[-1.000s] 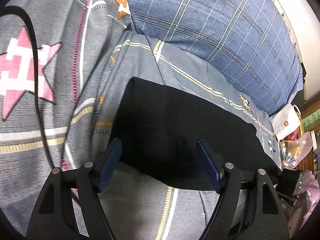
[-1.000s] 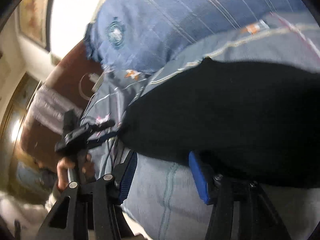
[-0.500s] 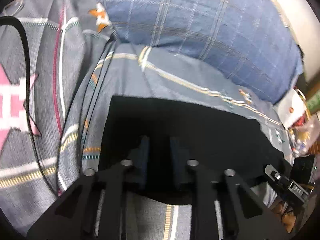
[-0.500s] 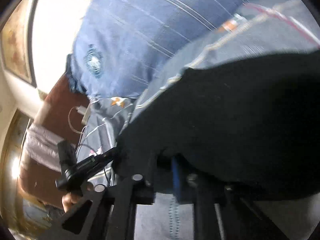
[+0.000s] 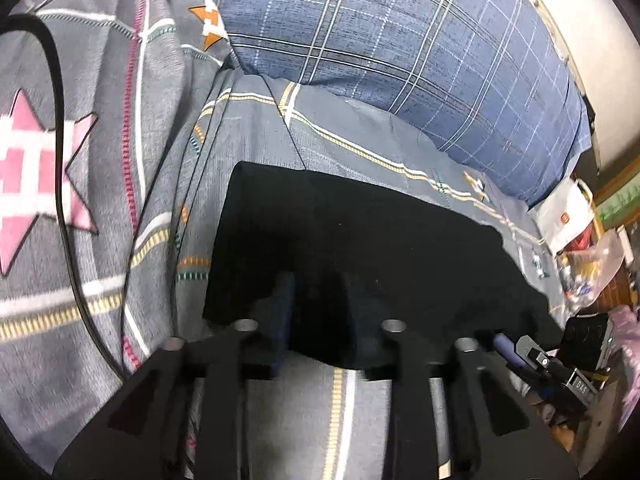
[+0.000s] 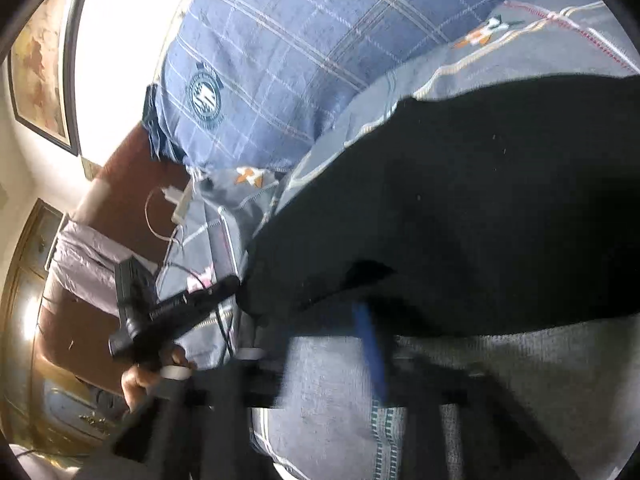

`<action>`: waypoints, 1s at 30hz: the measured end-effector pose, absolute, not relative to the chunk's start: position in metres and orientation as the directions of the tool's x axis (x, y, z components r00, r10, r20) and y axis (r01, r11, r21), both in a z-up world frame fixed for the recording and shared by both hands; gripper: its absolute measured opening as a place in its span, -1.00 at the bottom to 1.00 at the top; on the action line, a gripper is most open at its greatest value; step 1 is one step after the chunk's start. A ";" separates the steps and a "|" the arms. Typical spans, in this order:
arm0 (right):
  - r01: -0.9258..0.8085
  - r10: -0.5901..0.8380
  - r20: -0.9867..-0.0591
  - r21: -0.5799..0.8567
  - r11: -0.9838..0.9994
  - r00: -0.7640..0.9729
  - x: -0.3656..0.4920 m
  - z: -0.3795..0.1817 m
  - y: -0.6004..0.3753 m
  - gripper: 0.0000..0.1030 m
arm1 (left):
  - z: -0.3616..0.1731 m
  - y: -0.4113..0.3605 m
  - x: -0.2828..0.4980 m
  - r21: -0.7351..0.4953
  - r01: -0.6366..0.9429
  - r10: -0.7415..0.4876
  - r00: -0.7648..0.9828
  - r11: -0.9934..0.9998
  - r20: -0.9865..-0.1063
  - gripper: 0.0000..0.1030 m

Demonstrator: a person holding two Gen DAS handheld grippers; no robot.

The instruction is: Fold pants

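The black pants [image 5: 360, 248] lie folded in a flat dark rectangle on the grey patterned bedspread [image 5: 256, 128], their near hem pinched by both the left gripper [image 5: 316, 300] and the right gripper [image 6: 360, 312]

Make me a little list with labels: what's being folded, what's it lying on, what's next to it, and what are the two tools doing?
Clothing: black pants, lying flat
Surface: grey patterned bedsheet
Nearby: blue plaid pillow beyond the pants
Left tool: closed on the pants' near edge
Right tool: blurry, pinching the pants' near edge, which is lifted a little
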State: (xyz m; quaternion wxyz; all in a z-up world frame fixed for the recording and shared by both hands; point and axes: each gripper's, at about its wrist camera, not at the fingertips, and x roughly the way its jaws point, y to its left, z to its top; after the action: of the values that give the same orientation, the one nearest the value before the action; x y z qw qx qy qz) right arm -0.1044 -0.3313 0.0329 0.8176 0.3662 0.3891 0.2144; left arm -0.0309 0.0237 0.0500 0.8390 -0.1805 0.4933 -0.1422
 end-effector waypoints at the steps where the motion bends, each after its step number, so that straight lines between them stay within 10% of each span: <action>1: -0.069 0.638 -0.472 0.770 0.635 0.609 -0.101 0.034 -0.328 -0.10 | 0.050 0.025 -0.032 -0.461 0.051 -0.427 0.477 0.886 -0.768 0.04; 9: -0.079 0.678 -0.489 0.777 0.624 0.548 -0.049 0.017 -0.293 -0.31 | 0.038 0.017 -0.022 -0.458 0.004 -0.399 0.498 0.889 -0.770 0.29; 10: -0.079 0.686 -0.490 0.781 0.619 0.538 -0.044 0.015 -0.291 -0.72 | 0.038 0.013 -0.018 -0.454 0.019 -0.403 0.496 0.891 -0.770 0.20; 11: -0.079 0.690 -0.488 0.784 0.616 0.534 -0.043 0.015 -0.290 -0.79 | 0.039 0.008 -0.015 -0.438 0.045 -0.402 0.493 0.898 -0.772 -0.30; 13: -0.121 0.693 -0.472 0.774 0.622 0.545 -0.046 0.027 -0.286 -0.82 | 0.044 0.002 -0.010 -0.367 0.083 -0.358 0.497 0.926 -0.791 -0.66; 25: -0.056 0.712 -0.534 0.782 0.621 0.456 -0.054 0.001 -0.267 -0.76 | 0.049 0.025 -0.014 -0.322 0.091 -0.323 0.499 0.942 -0.804 -0.84; 30: -0.123 0.682 -0.580 0.714 0.689 0.446 -0.097 0.025 -0.301 -0.27 | 0.068 0.000 -0.021 -0.367 0.164 -0.398 0.491 0.916 -0.775 -0.69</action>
State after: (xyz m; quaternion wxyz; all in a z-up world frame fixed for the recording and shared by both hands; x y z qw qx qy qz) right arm -0.0974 -0.3008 0.0255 0.7948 0.3026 0.4612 0.2532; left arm -0.0214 0.0003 0.0678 0.8547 -0.1230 0.4767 -0.1644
